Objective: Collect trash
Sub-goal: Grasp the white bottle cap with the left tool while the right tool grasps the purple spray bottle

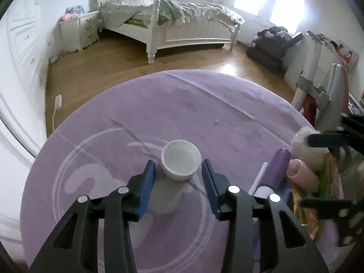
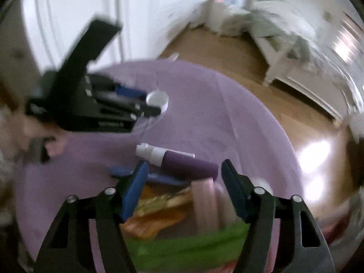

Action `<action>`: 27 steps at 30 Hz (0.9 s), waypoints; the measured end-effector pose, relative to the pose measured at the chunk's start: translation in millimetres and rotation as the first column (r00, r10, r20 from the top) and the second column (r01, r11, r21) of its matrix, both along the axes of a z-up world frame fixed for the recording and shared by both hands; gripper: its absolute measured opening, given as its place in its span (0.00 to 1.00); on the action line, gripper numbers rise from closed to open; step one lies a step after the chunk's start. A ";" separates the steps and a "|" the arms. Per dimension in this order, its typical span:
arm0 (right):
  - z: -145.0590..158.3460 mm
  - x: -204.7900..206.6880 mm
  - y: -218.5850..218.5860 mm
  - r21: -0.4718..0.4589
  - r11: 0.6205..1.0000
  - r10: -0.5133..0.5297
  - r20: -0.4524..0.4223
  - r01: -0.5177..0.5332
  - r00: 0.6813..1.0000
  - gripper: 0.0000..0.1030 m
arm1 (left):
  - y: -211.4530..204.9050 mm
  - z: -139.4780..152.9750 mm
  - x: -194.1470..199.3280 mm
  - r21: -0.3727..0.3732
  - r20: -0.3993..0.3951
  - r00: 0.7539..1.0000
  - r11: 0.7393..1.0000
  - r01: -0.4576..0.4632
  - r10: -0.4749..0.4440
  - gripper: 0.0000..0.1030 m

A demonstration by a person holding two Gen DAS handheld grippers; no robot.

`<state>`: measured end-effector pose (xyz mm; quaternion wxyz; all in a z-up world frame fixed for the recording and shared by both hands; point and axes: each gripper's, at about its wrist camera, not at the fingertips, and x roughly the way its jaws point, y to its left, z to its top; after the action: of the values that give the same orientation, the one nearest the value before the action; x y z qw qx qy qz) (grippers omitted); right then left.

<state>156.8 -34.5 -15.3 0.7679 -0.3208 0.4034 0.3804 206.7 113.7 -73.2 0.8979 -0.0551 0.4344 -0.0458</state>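
Observation:
A white paper cup [image 1: 181, 162] stands upright on the purple tablecloth [image 1: 159, 104]. My left gripper [image 1: 178, 170] is open, its blue pads on either side of the cup, not touching it. The cup also shows in the right wrist view [image 2: 158, 99] beside the left gripper [image 2: 145, 104]. My right gripper [image 2: 183, 177] is open above a pile of trash: a purple bottle with a white cap [image 2: 179, 162], a pink roll [image 2: 204, 202], orange and green wrappers [image 2: 157, 218]. In the left wrist view the right gripper [image 1: 323, 170] hangs over that pile by a white fluffy wad [image 1: 304, 147].
A small crumb [image 1: 216, 121] lies on the cloth further out. The round table's edge drops to a wooden floor. A white bed [image 1: 182, 22], a nightstand [image 1: 79, 31] and a dark armchair [image 1: 270, 45] stand beyond. The right wrist view is motion-blurred.

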 end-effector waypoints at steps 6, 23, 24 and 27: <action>-31.6 17.8 32.9 -0.120 0.986 0.106 -0.079 -0.115 0.991 0.62 | 4.6 -4.2 5.3 0.010 0.019 1.000 1.000 0.018 -0.019 0.36; 30.2 32.9 -10.7 0.358 0.896 -0.134 -0.342 0.261 0.930 0.26 | 22.9 20.0 -40.4 -0.147 0.099 0.994 0.988 -0.041 0.056 0.35; 37.8 32.0 -20.0 0.402 0.871 -0.136 -0.353 0.281 0.926 0.26 | 20.4 28.8 -50.9 -0.162 0.122 0.991 0.986 -0.037 0.057 0.35; 60.9 9.2 -51.7 0.515 0.789 -0.158 -0.357 0.336 0.921 0.26 | 8.9 46.8 -72.9 -0.177 0.168 0.984 0.984 -0.021 0.052 0.35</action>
<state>166.0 -86.2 45.6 0.8025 0.0386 0.4207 0.4213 133.8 122.6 -26.3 0.9243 -0.1374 0.3487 -0.0718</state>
